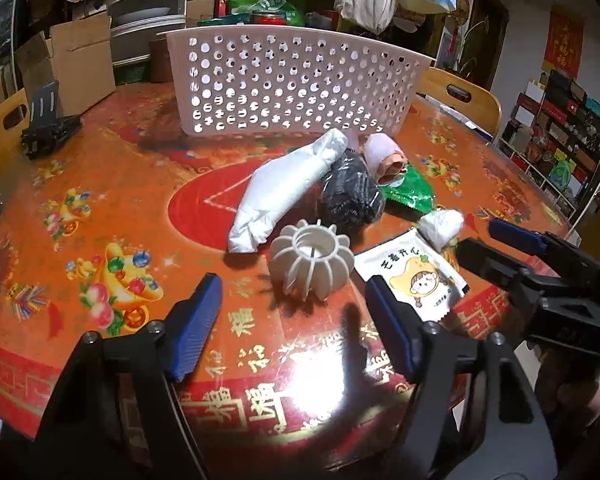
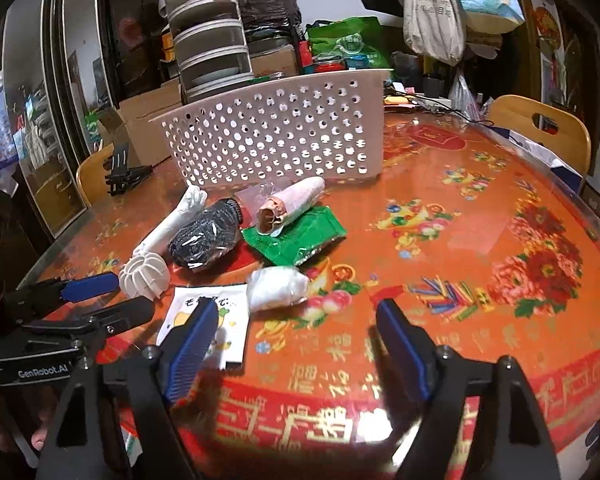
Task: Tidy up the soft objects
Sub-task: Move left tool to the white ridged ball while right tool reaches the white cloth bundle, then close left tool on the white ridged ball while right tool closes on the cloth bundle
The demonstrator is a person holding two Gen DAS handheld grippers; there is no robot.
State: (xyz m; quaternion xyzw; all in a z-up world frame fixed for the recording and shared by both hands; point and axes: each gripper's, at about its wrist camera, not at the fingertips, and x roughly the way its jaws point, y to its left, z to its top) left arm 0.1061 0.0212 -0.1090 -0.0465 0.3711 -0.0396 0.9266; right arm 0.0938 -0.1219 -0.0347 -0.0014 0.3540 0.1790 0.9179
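A red table holds a loose heap of soft things in front of a white basket, which stands on its side with its perforated wall facing the cameras. In the heap lie a long white roll, a black bundle, a pink roll on a green packet, and a small white wad. Nearer are a ribbed white ball and a white sachet with a cartoon face. The left gripper hovers just short of the ball, jaws apart and empty. The right gripper hangs beside it — jaws also apart, nothing between them — with its left finger over the sachet.
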